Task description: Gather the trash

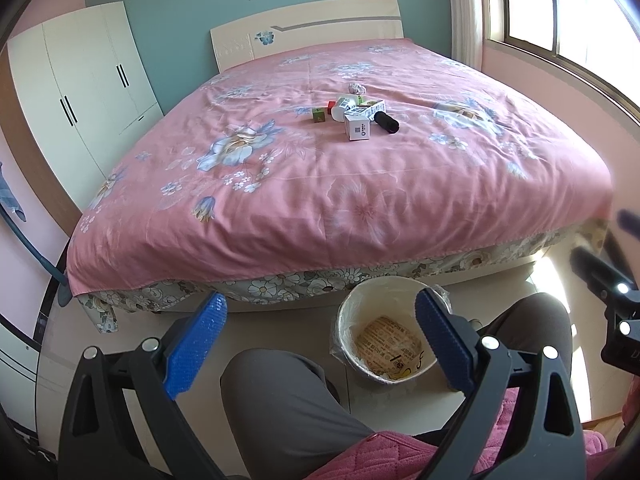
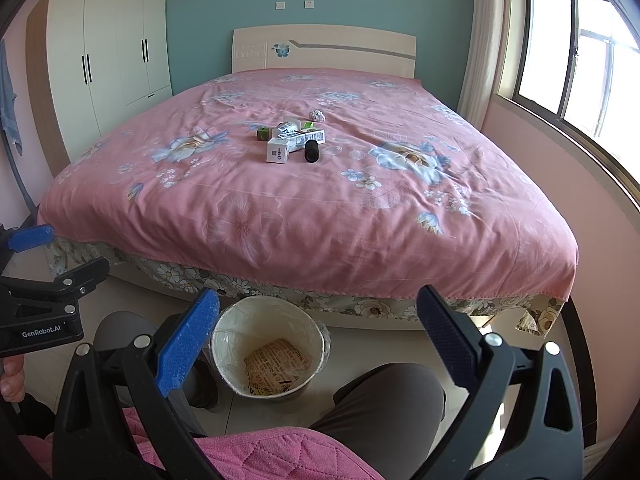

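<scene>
A small pile of trash lies mid-bed on the pink floral cover: a white box, a black cylinder, a green cube, a white bottle, a long printed carton and a crumpled paper ball. A lined bin stands on the floor at the bed's foot, between the person's knees. My left gripper and right gripper are open, empty, held low above the knees, far from the pile.
The bed fills the middle. A white wardrobe stands at the left, a window at the right. The person's grey-trousered knees sit close below the grippers. The left gripper's body shows in the right wrist view.
</scene>
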